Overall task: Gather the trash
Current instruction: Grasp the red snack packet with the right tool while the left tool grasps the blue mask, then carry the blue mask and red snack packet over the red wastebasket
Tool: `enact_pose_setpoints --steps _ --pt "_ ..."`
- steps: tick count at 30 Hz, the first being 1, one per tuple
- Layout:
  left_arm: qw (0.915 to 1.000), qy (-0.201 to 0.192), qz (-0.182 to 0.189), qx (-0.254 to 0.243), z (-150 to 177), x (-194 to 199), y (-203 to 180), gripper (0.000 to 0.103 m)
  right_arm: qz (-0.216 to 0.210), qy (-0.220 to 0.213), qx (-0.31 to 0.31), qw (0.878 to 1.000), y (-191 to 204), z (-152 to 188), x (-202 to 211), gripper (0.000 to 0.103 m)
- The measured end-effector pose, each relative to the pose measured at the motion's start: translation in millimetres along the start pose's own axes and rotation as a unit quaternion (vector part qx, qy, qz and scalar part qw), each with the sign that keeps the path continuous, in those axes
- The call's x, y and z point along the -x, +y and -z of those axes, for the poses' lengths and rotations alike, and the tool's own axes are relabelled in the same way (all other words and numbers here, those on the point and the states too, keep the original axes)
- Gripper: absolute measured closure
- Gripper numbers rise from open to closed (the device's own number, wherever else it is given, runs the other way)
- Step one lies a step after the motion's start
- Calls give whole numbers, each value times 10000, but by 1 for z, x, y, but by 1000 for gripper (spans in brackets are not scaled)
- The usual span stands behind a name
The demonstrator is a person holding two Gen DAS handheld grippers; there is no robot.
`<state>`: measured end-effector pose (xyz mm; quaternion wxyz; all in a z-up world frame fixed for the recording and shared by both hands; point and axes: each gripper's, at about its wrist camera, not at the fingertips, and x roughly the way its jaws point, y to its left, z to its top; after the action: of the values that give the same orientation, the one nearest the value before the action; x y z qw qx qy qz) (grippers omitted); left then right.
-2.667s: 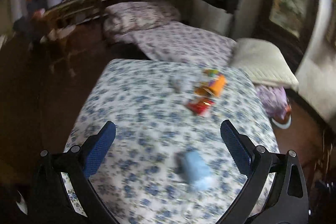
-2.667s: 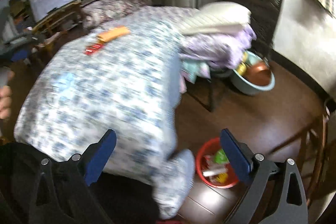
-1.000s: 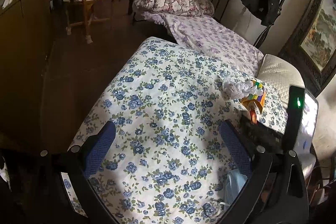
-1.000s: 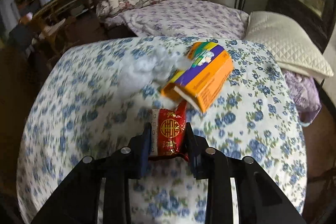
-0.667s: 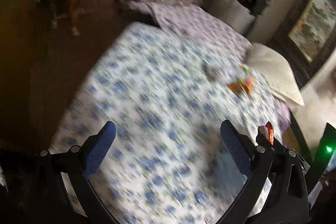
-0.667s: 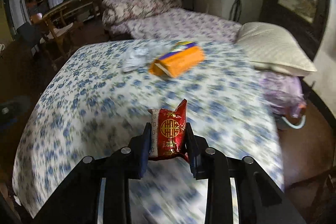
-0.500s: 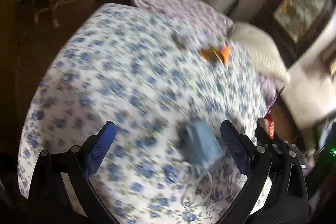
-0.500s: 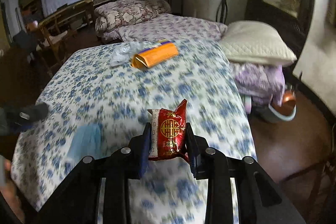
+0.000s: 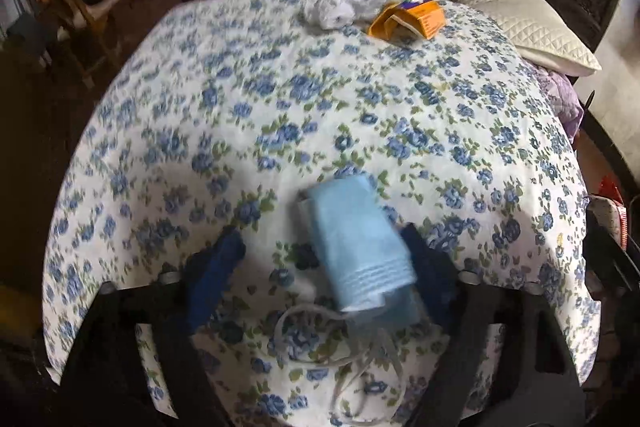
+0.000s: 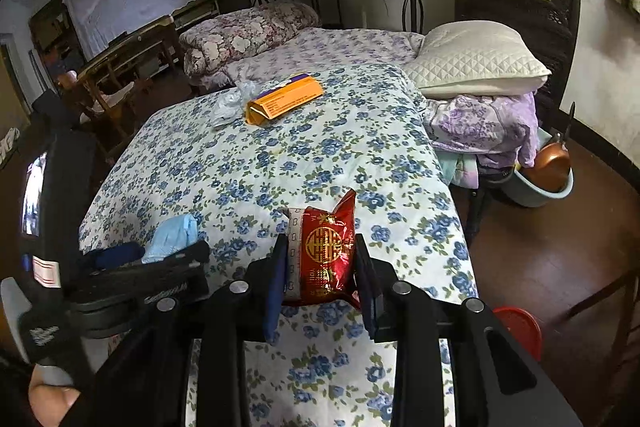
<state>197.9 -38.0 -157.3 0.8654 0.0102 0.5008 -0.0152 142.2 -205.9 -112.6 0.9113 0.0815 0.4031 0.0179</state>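
Note:
A light blue face mask (image 9: 356, 243) lies on the blue-flowered bedspread (image 9: 280, 99). My left gripper (image 9: 324, 259) is open around it, its fingers on either side, the right finger touching the mask. The mask also shows in the right wrist view (image 10: 172, 235), next to the left gripper (image 10: 148, 259). My right gripper (image 10: 322, 263) is shut on a red snack wrapper (image 10: 326, 251), held above the bed's near edge. An orange box (image 9: 408, 17) and crumpled clear plastic (image 9: 332, 7) lie at the far end of the bedspread; the box (image 10: 284, 99) shows in the right view too.
A red trash bin (image 10: 518, 327) stands on the wooden floor at the bed's right. A white pillow (image 10: 476, 61) and purple bedding (image 10: 484, 123) lie at the right, with a basin (image 10: 540, 187) beyond. Wooden chairs (image 9: 100, 7) stand at the left.
My left gripper has dropped down over the blue mask, fingers now straddling it. My right gripper has lifted the red wrapper off the bed and pulled back toward the near right edge.

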Motion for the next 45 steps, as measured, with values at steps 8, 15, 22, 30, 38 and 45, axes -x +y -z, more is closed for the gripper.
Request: enact_pose_setpoints --steps 8,15,22,30,38,45 --pt "9979 -426 364 314 -10 18 17 80 -98 -12 4 10000 4 1 9 71" --pt "9947 -671 553 549 -15 33 32 80 -131 -52 115 9998 15 -1 16 71" --pt "9945 -715 567 512 -14 37 34 80 -136 -73 173 9997 19 -3 22 71" --pt "9944 -740 723 202 -2 55 21 80 -95 -206 7 9997 -4 -3 40 71" --pt "9878 -1136 928 -516 6 100 -47 80 237 -204 -315 9990 -56 13 60 71" --pt "9771 -879 1367 -1370 29 109 -144 80 755 -66 -667 9949 -139 49 84 71"
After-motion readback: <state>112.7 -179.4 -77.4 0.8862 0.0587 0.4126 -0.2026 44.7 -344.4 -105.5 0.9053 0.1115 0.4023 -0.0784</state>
